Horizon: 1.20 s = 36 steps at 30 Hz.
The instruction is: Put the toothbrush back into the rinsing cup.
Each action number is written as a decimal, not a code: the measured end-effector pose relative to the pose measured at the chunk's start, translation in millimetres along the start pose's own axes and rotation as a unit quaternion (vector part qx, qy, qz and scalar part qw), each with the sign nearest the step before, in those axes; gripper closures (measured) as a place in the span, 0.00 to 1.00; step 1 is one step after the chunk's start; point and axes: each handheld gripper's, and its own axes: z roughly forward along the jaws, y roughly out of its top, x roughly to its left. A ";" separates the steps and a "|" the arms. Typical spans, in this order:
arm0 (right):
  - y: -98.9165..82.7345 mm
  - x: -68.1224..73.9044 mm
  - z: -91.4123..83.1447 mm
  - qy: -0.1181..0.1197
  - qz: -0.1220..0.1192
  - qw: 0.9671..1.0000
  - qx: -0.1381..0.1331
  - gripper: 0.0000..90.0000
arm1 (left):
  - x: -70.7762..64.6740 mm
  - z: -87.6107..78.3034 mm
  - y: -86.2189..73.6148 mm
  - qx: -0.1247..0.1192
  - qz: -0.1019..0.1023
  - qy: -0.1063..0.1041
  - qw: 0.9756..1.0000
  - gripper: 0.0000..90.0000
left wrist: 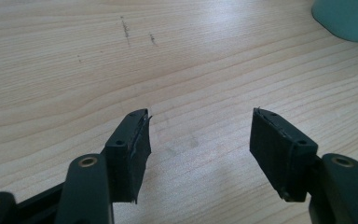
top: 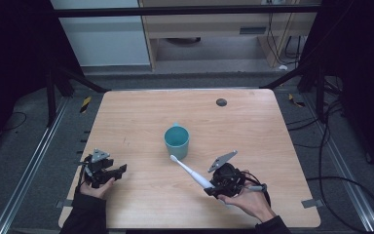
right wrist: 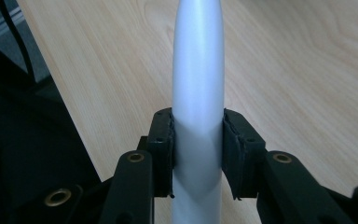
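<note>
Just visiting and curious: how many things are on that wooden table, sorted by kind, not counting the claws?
Teal cup: 1
White electric toothbrush, held in the right claw: 1
Total: 2

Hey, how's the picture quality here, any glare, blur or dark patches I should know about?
High view: the table is evenly lit, the surroundings fall into near black, and the cup is slightly soft. Left gripper view: pale sheen across the wood at top, jaws sharp, faint shadows under them. Right gripper view: the toothbrush handle is close and soft, and the lower left is dark.
</note>
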 end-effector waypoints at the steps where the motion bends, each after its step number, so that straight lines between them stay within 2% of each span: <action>1: 0.1 -0.1 -1.4 -0.001 0.000 1.000 -0.007 0.74 | 0.0 0.0 0.1 0.000 -0.001 0.000 1.000 0.42; 2: 0.1 -0.1 -1.4 -0.001 0.000 1.000 -0.007 0.74 | 0.0 0.0 0.1 0.000 -0.001 0.000 1.000 0.42; 3: 0.1 -1.1 -5.2 0.000 -0.002 1.000 -0.027 0.74 | -0.2 0.3 0.1 0.001 0.000 0.000 1.000 0.42; 5: -0.1 -1.8 -9.4 0.003 0.005 0.999 -0.044 0.74 | -0.6 0.5 0.2 0.000 -0.001 0.000 1.000 0.42; 7: -0.3 -2.1 -10.9 0.004 0.007 0.999 -0.052 0.74 | -0.7 0.5 0.3 -0.001 -0.001 0.000 1.000 0.42; 8: -0.6 -3.1 -15.9 0.002 0.011 0.997 -0.074 0.74 | -0.5 0.5 0.2 -0.001 -0.001 0.000 1.000 0.42; 11: -0.8 -3.7 -19.2 0.004 0.017 0.996 -0.088 0.74 | 0.0 0.5 0.2 0.001 -0.001 -0.001 1.000 0.42; 13: -1.5 -6.3 -23.1 -0.001 0.025 0.993 -0.119 0.74 | 0.0 0.5 0.1 0.001 -0.001 0.000 1.000 0.42; 15: -1.6 -6.8 -23.9 -0.005 0.030 0.991 -0.127 0.74 | -0.1 0.6 0.1 0.001 -0.001 0.000 1.000 0.42; 16: -2.0 -9.6 -26.9 -0.016 0.039 0.988 -0.151 0.74 | -0.2 0.7 0.1 0.001 -0.001 0.000 1.000 0.42; 19: -1.9 -11.4 -28.6 -0.021 0.044 0.985 -0.165 0.74 | 0.1 0.9 0.2 0.001 -0.001 0.000 1.000 0.42; 21: -1.0 -16.9 -31.1 -0.030 0.062 0.979 -0.193 0.74 | 0.3 1.1 0.1 0.001 -0.001 0.000 1.000 0.42; 23: -0.6 -18.9 -31.0 -0.036 0.065 0.976 -0.207 0.74 | 0.4 1.7 0.1 0.001 -0.001 0.000 1.000 0.42; 24: -0.6 -18.9 -31.0 -0.036 0.065 0.976 -0.207 0.74 | 0.4 1.7 0.1 0.001 -0.001 0.000 1.000 0.42; 25: 0.5 -20.3 -31.0 -0.047 0.068 0.972 -0.218 0.74 | 0.2 1.5 0.0 0.001 -0.002 0.000 1.000 0.42; 27: 2.1 -21.7 -32.1 -0.053 0.073 0.969 -0.232 0.74 | 0.3 1.1 0.1 0.000 -0.002 0.001 1.000 0.42; 28: 2.1 -21.7 -32.1 -0.053 0.073 0.969 -0.232 0.74 | 0.3 1.1 0.1 0.000 -0.002 0.001 1.000 0.42; 29: 3.0 -22.5 -32.9 -0.055 0.074 0.966 -0.241 0.74 | 0.5 1.1 0.0 0.000 -0.003 0.001 1.000 0.42; 30: 5.0 -24.2 -35.4 -0.059 0.081 0.961 -0.257 0.74 | 0.6 1.2 0.0 0.001 -0.003 0.001 1.000 0.42; 31: 5.0 -24.2 -35.4 -0.059 0.081 0.961 -0.257 0.74 | 0.6 1.2 0.0 0.001 -0.003 0.001 1.000 0.42; 32: 6.1 -25.0 -36.5 -0.062 0.085 0.959 -0.265 0.74 | 0.6 1.3 -0.1 0.000 -0.002 0.001 1.000 0.42; 33: 8.7 -26.8 -38.3 -0.066 0.091 0.954 -0.278 0.74 | 0.5 1.2 -0.1 0.000 -0.003 0.001 1.000 0.42; 36: 13.9 -28.4 -38.7 -0.077 0.096 0.949 -0.291 0.74 | 0.7 0.5 -0.1 -0.002 -0.003 0.001 1.000 0.42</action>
